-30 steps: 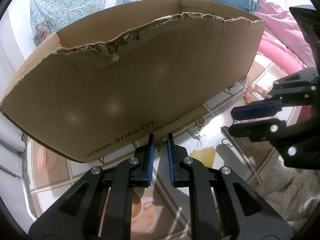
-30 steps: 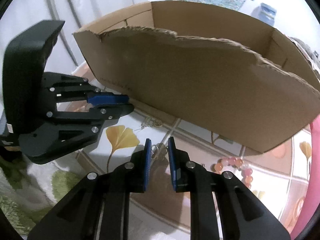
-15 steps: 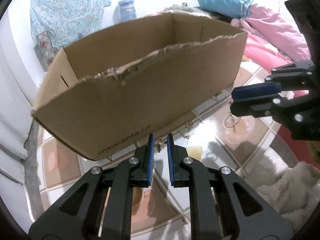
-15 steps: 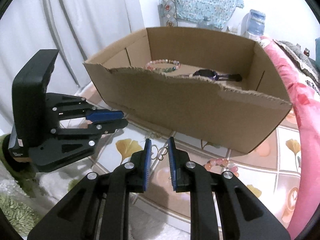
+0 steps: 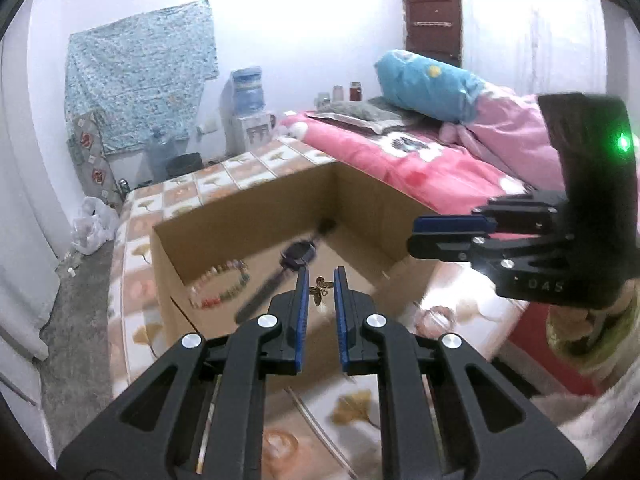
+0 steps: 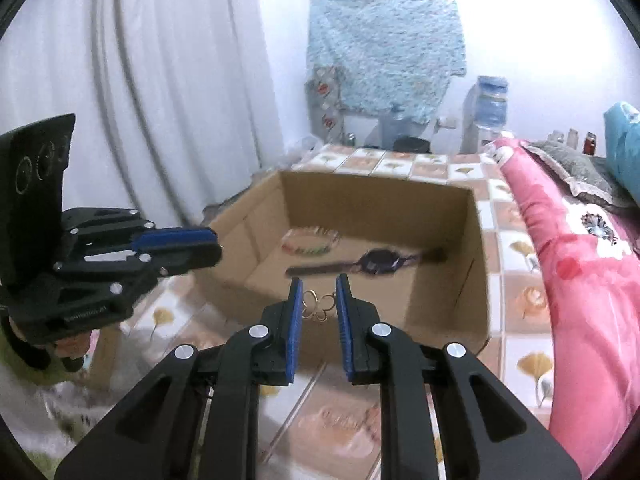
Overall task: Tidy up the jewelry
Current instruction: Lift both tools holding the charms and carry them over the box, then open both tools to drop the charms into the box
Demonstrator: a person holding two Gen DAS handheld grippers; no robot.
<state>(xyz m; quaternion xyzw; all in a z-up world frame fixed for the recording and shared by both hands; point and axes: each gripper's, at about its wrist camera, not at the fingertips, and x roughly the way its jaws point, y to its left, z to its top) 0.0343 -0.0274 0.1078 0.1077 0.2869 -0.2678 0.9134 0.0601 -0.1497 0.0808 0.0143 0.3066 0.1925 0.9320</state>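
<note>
My left gripper [image 5: 320, 286] is shut on a small gold butterfly earring [image 5: 321, 289], held above the near wall of the open cardboard box [image 5: 248, 204]. My right gripper [image 6: 318, 300] is shut on a gold looped earring [image 6: 318, 305] over the box's near edge [image 6: 320, 196]. Inside the box lie a beaded bracelet [image 5: 219, 286] and a dark watch [image 5: 298, 254]; both also show in the right wrist view, the bracelet [image 6: 310, 242] and the watch [image 6: 378, 262]. Each gripper shows in the other's view, the right [image 5: 452, 234] and the left [image 6: 176, 246].
The box stands on a tiled floor [image 6: 516, 276] beside a pink-covered bed [image 6: 580, 240]. A pink bead bracelet [image 5: 436, 318] lies blurred on the floor right of the box. A white curtain [image 6: 160, 80], a water dispenser [image 5: 248, 116] and a hanging patterned cloth [image 6: 384, 44] stand behind.
Both grippers have risen from floor level with their earrings to above the box's rim, so the box's inside with bracelet and watch now shows.
</note>
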